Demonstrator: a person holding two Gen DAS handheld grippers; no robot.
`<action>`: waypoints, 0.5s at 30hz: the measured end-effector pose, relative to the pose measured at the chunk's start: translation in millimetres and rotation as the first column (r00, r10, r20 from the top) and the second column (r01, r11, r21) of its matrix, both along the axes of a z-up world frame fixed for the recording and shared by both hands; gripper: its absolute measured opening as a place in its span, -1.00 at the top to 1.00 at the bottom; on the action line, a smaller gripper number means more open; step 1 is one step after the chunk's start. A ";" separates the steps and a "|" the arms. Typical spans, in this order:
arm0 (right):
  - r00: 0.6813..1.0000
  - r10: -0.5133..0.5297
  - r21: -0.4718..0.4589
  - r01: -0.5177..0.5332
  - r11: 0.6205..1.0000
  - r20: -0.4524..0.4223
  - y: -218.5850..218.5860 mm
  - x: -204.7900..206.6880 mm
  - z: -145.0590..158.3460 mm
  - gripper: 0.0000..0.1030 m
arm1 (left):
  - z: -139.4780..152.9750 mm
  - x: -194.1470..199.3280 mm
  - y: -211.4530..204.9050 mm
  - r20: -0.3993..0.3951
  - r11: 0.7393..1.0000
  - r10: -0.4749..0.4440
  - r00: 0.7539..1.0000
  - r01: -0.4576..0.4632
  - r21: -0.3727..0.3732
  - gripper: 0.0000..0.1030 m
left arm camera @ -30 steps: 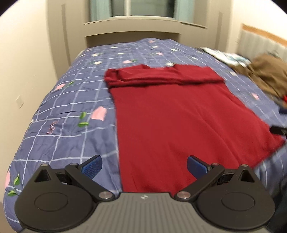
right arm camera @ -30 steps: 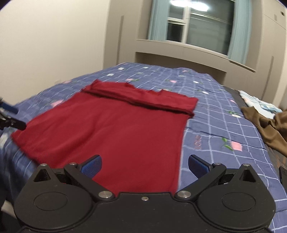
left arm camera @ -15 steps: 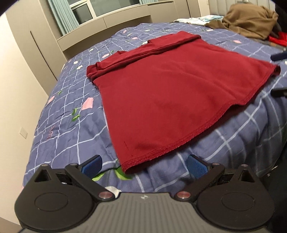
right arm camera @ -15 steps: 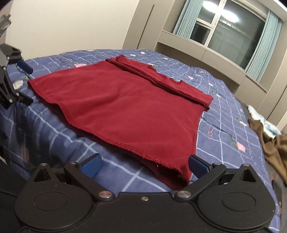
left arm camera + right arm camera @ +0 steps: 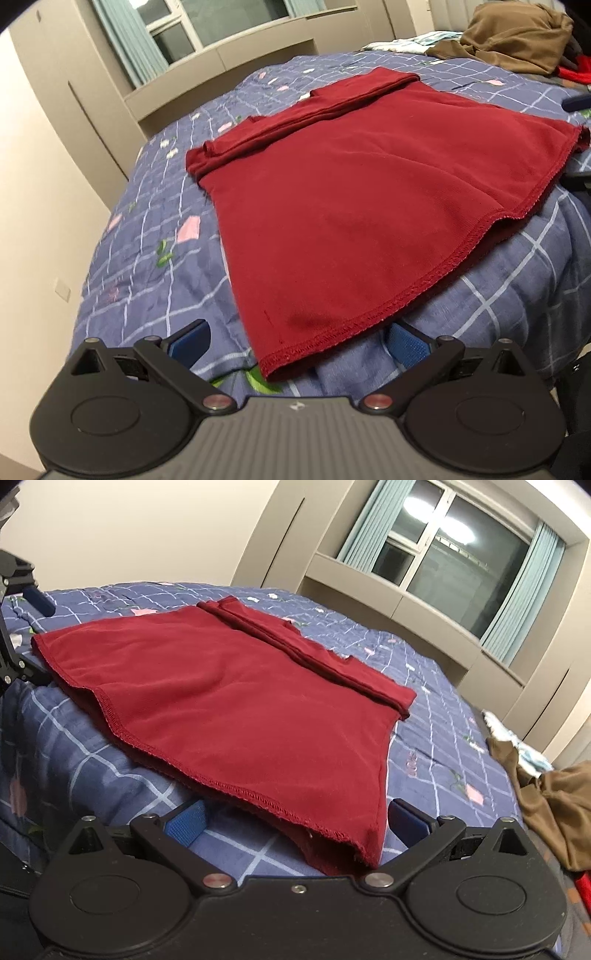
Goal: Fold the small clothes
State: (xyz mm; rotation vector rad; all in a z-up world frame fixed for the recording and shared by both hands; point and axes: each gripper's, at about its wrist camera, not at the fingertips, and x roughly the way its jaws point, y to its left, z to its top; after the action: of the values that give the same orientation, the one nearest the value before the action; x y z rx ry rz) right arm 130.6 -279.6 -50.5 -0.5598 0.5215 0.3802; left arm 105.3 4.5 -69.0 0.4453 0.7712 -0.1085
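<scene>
- The red garment (image 5: pixel 351 206) lies flat on the bed (image 5: pixel 155 266), sleeves already folded in at its far end.
- The left gripper (image 5: pixel 295 341) is spread wide, one hem corner between its fingers, apparently ready to pinch.
- The right gripper (image 5: pixel 293 821) is likewise spread around the other corner, holding nothing.

Dark red garment (image 5: pixel 351 206) flat on checked blue bed (image 5: pixel 155 266), left claw (image 5: pixel 299 343) spread wide around its near hem corner, brown clothes (image 5: pixel 517 35) at 1 o'clock
</scene>
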 end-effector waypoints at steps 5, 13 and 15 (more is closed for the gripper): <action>0.996 0.029 -0.058 -0.024 0.998 0.081 8.5 -9.7 -5.6 -0.98 | -6.6 -10.1 -14.2 0.097 0.988 -0.091 0.991 0.078 0.136 -1.00; 0.984 0.109 -0.128 -0.090 0.988 0.144 15.4 -18.4 -8.1 -0.59 | -11.5 -15.5 -26.5 0.160 0.956 -0.177 0.971 0.131 0.262 -0.96; 0.982 0.127 -0.137 -0.107 0.985 0.142 17.2 -20.2 -9.2 -0.44 | -11.7 -15.5 -25.9 0.158 0.951 -0.191 0.969 0.142 0.274 -0.89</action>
State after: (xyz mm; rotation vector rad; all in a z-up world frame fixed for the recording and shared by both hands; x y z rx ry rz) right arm 110.4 -262.4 -59.6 -0.7405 0.3698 0.4147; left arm 89.9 -21.4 -80.7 0.7620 0.5663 -0.1228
